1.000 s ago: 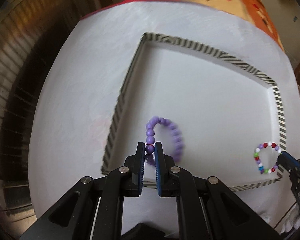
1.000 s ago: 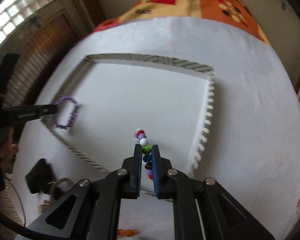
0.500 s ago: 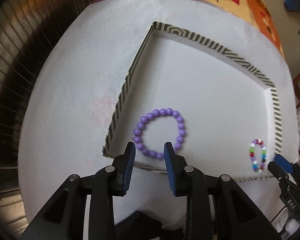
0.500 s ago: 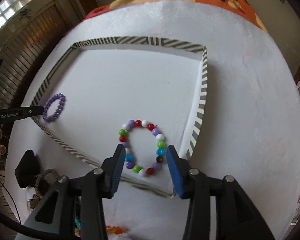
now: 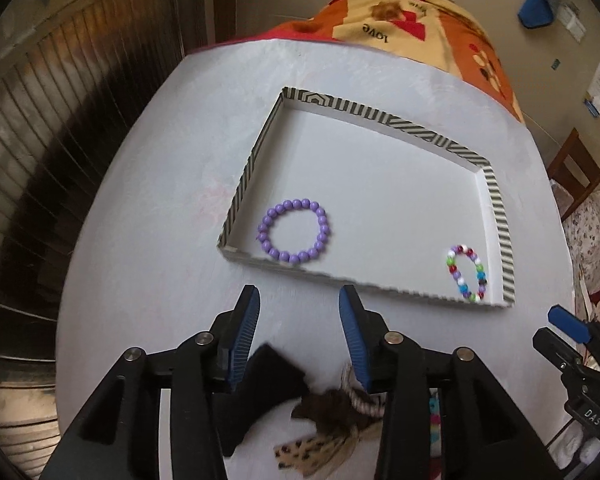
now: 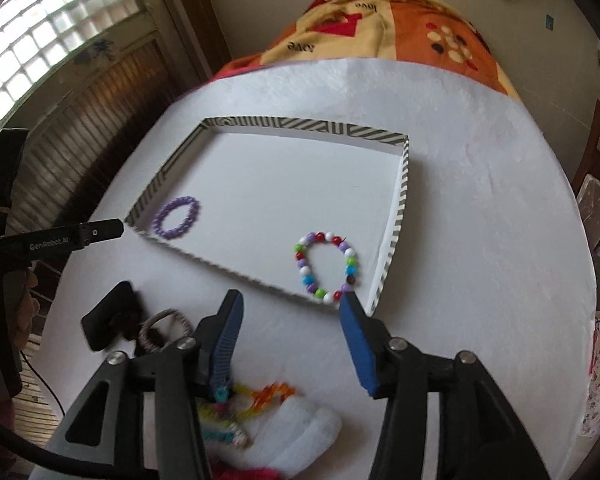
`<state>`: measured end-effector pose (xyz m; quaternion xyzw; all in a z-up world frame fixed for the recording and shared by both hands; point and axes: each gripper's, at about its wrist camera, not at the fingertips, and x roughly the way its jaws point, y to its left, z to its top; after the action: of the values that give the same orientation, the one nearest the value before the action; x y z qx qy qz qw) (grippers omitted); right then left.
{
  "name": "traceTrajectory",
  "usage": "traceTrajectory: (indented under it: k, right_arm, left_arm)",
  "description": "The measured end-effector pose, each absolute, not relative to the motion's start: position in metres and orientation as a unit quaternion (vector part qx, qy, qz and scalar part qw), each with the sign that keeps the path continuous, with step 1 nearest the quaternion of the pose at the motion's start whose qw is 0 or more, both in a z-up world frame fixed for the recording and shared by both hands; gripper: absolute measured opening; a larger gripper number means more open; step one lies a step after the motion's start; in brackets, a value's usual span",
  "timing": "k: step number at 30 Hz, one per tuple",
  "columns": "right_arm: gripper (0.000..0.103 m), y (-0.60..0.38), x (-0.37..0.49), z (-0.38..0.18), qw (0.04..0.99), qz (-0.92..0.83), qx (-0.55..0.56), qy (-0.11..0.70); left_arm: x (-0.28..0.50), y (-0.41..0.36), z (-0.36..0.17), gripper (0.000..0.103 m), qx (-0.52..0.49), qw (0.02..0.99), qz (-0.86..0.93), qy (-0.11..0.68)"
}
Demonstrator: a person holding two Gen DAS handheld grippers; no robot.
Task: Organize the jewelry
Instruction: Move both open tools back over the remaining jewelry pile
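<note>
A white table (image 5: 148,240) fills most of both views, and behind it lies an orange and red blanket (image 6: 400,28) with patterns. On the table stands a shallow white tray (image 5: 498,216) with a black and white striped rim. Inside the tray lie two bracelets, well apart from each other. The purple bracelet (image 5: 295,230) lies flat as an open ring near the left corner of the tray, close to the near wall. The colourful bracelet (image 6: 326,268), made of red, green, white, blue and purple beads, lies flat near the right corner, close to the near wall and the right wall. The left gripper (image 5: 298,322) hangs above the bare table just in front of the tray, and its blue fingers (image 5: 246,330) are spread wide with nothing between them. The right gripper (image 6: 290,340) is also in front of the tray, its fingers (image 6: 358,346) spread wide and empty. On the table near the grippers lie a black piece (image 6: 108,322), a grey hair tie (image 6: 162,328), a leopard-print bow (image 5: 320,450), some small colourful plastic things (image 6: 260,396) and a white fluffy item (image 6: 300,436).
</note>
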<state>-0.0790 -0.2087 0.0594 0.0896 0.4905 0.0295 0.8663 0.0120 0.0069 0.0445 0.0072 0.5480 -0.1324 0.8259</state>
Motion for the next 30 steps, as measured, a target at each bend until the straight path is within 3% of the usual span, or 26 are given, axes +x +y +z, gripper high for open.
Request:
traceTrajectory:
  k: [30]
  right_arm:
    - [0.059,-0.154,-0.151,0.066,0.864,0.058,0.061,0.496]
  left_arm:
    - [-0.088,0.026,0.044,0.033,0.046,0.816,-0.178,0.548]
